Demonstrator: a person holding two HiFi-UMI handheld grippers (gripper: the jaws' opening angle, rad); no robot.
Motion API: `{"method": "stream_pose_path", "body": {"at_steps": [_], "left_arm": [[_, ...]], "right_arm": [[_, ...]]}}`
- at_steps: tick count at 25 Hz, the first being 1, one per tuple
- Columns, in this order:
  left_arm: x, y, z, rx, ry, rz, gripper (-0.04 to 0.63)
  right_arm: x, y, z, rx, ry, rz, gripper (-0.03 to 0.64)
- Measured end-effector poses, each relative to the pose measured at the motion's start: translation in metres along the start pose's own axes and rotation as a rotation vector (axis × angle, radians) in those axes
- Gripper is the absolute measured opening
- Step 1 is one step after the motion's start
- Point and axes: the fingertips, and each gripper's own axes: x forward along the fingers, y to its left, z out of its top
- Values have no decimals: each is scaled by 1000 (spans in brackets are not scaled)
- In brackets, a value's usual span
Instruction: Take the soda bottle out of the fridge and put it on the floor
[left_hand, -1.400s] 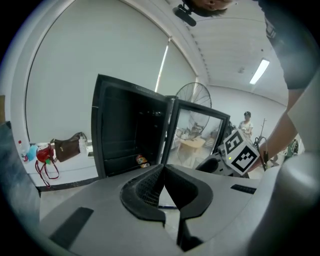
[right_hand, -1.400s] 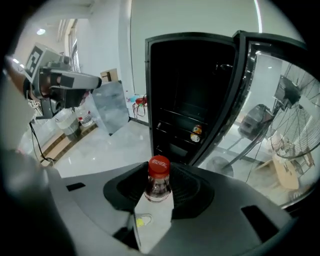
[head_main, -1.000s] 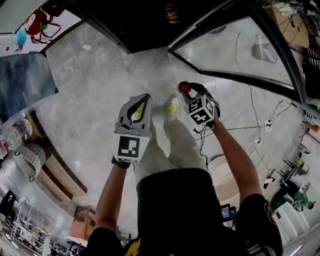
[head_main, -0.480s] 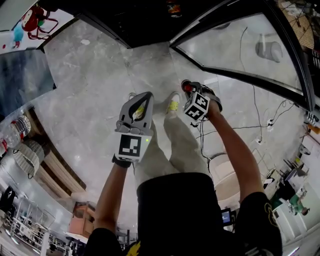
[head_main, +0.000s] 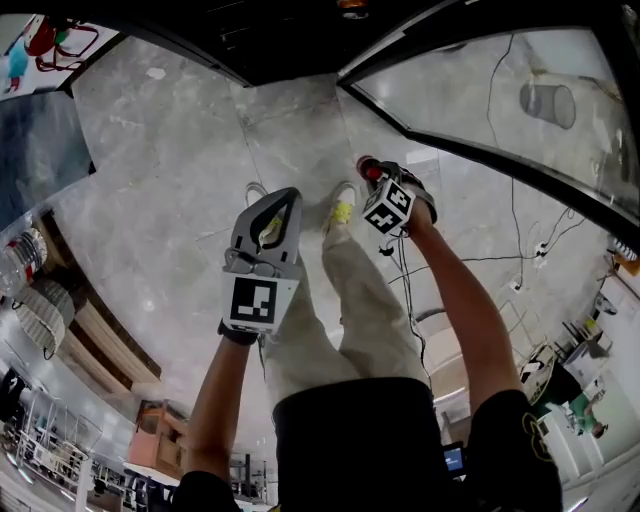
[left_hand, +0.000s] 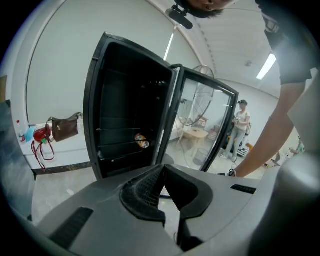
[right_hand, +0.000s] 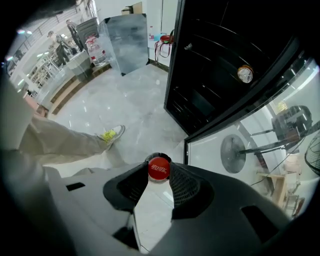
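The tall black fridge (left_hand: 127, 107) stands wide open, its glass-paned door (left_hand: 207, 125) swung right out. On one dark shelf lies a small colourful can (left_hand: 141, 141), end-on to us. The rest of the inside is too dark to read.

The dark soda bottle with the red screw cap (right_hand: 159, 168) is out of the fridge. It hangs in front of it, just off the lower corner of the open door, over the grey marble-look floor (head_main: 170, 180). Whether its base touches that floor, I cannot tell.

The right gripper (right_hand: 159, 176) points down with its ribbed jaws clamped on the bottle's top, one pad at each side of the red cap. In the head view the cap peeks out just past that gripper's marker cube (head_main: 388, 212), on the fridge side.

The left gripper (left_hand: 163, 170) hangs in front of the fridge opening, farther from the door than the right one, with its jaws closed tip against tip.

As for room to move, a broad stretch of floor lies open between the fridge's bottom edge and the person's white shoes with yellow laces (head_main: 343, 208). The door's lower edge runs close past the right gripper. Beyond the door, away from the fridge, black cables (head_main: 505, 235) trail over the floor. On the fridge's hinge-free side a brown handbag (left_hand: 65, 127) hangs by the wall.
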Motion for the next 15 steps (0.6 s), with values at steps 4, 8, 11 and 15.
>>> {"method": "stream_pose_path", "body": {"at_steps": [4,8,11,15], "left_arm": [[21,-2,-24,-14,6,19,18],[42,-6,-58,-30,31,23,18],[60,-10,-83,-19,48,12,18],[82,-11,-114,15,56,11,18]], "right_arm": [[43,-3,-20,-11,16,3,124],[85,-3,-38,-10,18,1,124],[114,-5,-50,0,14,-13,124],[157,-3,-63,40,8,-14,124]]}}
